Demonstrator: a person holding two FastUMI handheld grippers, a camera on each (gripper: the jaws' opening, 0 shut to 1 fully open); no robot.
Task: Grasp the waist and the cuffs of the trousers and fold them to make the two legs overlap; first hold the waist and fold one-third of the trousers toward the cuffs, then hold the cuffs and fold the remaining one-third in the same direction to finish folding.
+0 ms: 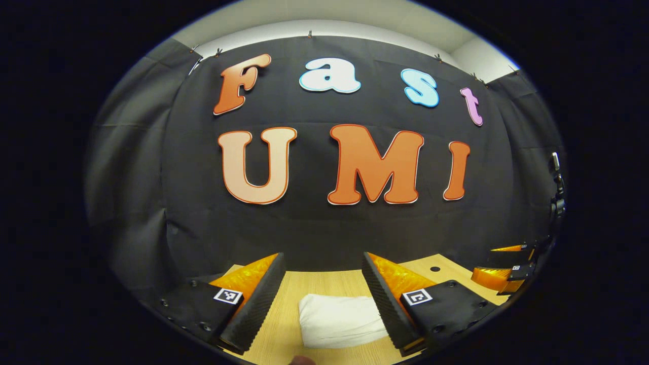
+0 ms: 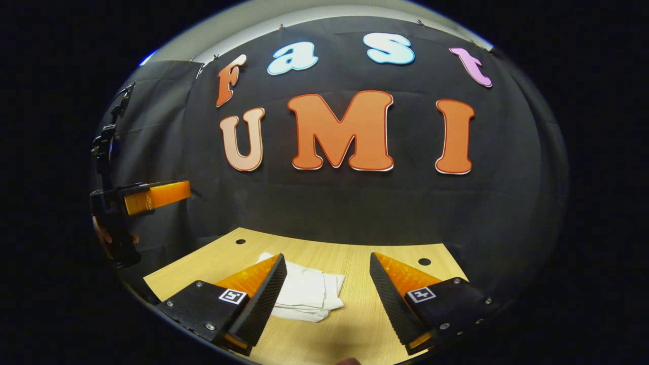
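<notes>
— Two grippers, both with fingers spread wide and holding nothing?
— Yes. The left gripper (image 1: 322, 299) hovers above the folded white trousers (image 1: 340, 320), low in the left gripper view, on the wooden table (image 1: 324, 281).
— And the right gripper (image 2: 327, 299)?
— Above the table too, trousers (image 2: 304, 294) at lower centre-left, partly behind one finger; seemingly no contact.

Folded trousers (image 1: 339, 320) lie on the table (image 1: 324, 284), before the wall.
</notes>
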